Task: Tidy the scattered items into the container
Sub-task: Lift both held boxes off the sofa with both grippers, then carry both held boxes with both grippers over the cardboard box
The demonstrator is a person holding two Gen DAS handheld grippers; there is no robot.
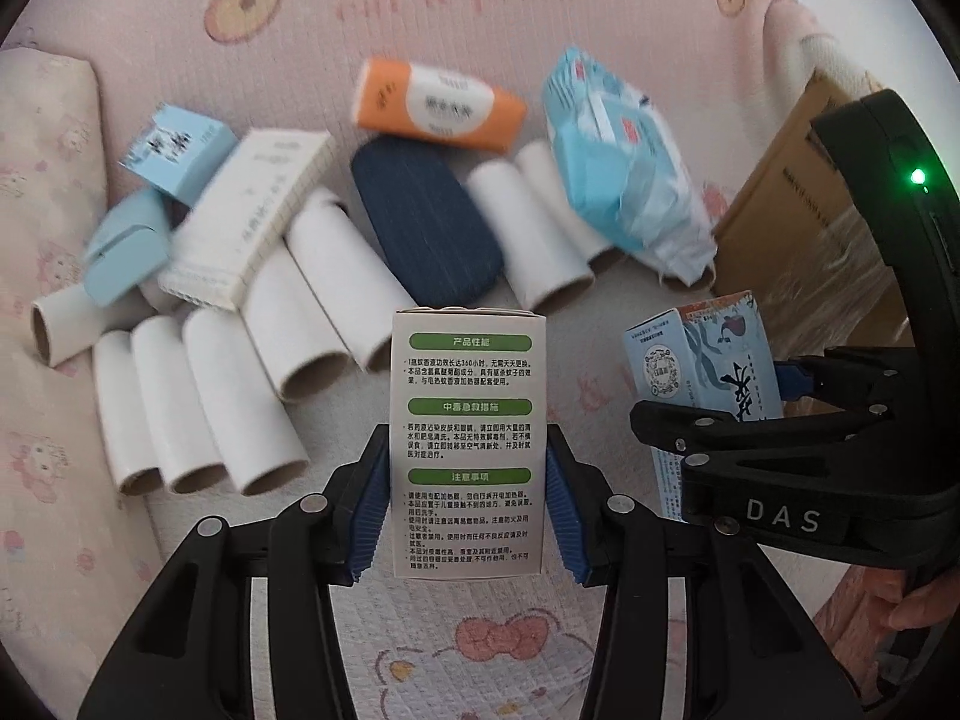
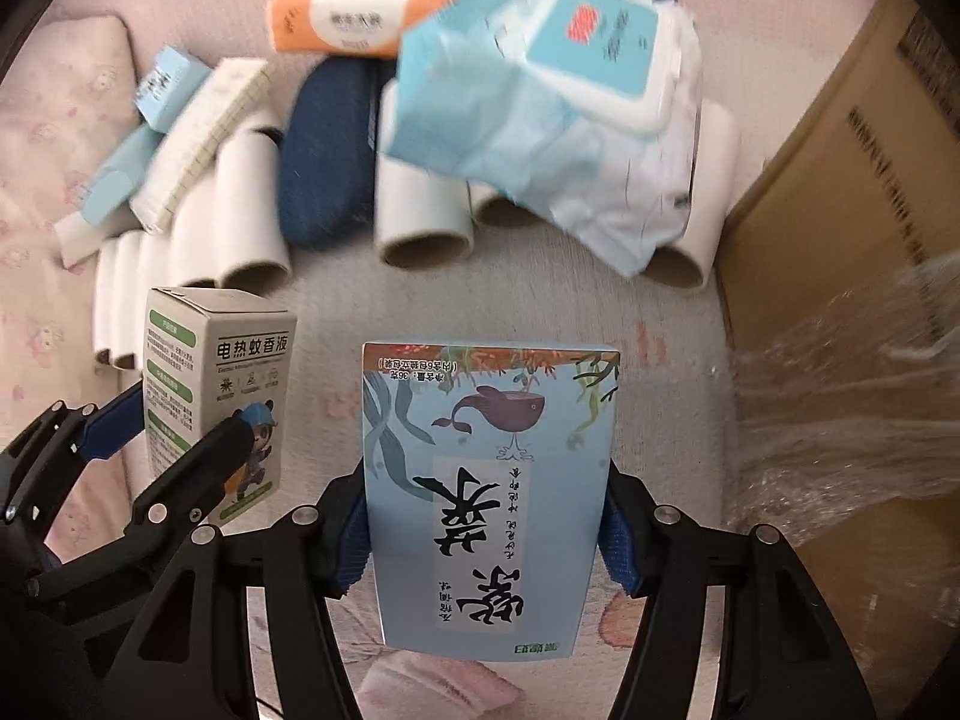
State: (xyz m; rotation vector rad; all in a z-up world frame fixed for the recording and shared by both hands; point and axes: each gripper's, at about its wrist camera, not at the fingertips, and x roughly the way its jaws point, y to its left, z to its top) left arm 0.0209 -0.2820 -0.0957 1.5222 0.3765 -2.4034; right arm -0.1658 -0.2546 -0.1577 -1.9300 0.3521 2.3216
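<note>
My left jaws hold the white box, my right jaws hold the blue box, and the cardboard container sits nearer my right, at the frame's right edge.

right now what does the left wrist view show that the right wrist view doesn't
Only the left wrist view shows the green-labelled text side of the white box clamped in the left hand-held gripper, plus a green light on the other tool. Only the right wrist view shows the blue box's whale-picture face, held in the right hand-held gripper. Both show the white rolls, navy case, orange pack, wipes pack and cardboard box.
</note>
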